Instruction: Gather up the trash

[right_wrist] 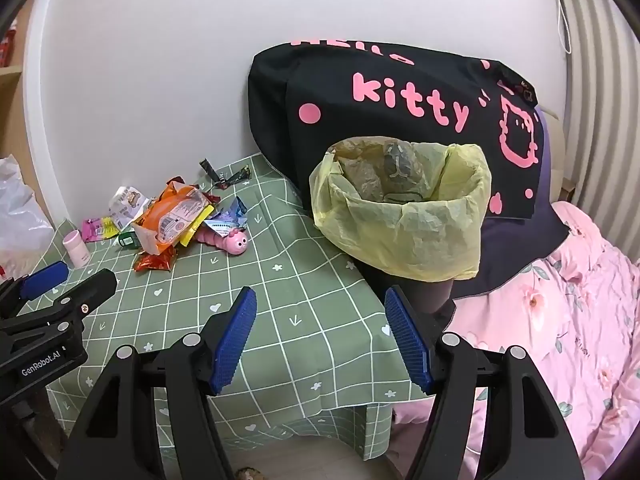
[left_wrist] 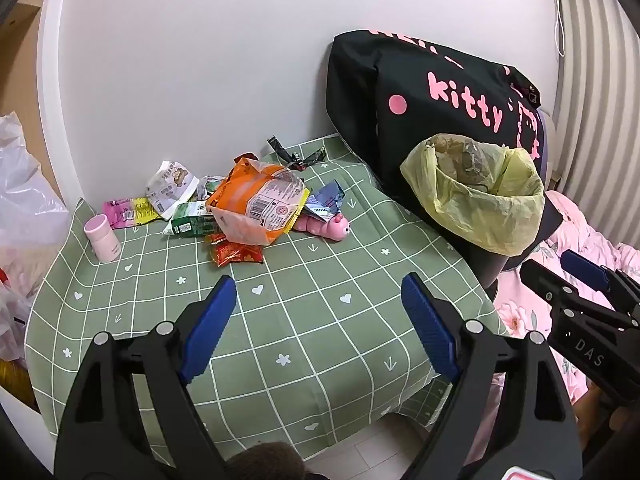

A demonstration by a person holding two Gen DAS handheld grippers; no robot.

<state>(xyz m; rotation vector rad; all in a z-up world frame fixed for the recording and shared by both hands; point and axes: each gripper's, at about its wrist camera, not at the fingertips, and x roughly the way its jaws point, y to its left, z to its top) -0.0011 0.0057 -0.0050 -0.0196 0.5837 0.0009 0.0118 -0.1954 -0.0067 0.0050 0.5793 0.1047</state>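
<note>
The black cloth reads "kitty", the left claw "GenRobot.AI", the right claw "DAS".

Bare surface spans the near edge. Wrapper pile crowds the far-left corner; the yellow-lined bin blocks the right edge.

Black tongs, ribbed blue pads

Crumpled snack wrappers are lying heaped at the desk's far edge by the wall; a yellow-lined trash bin is standing open-mouthed beside them.
</note>
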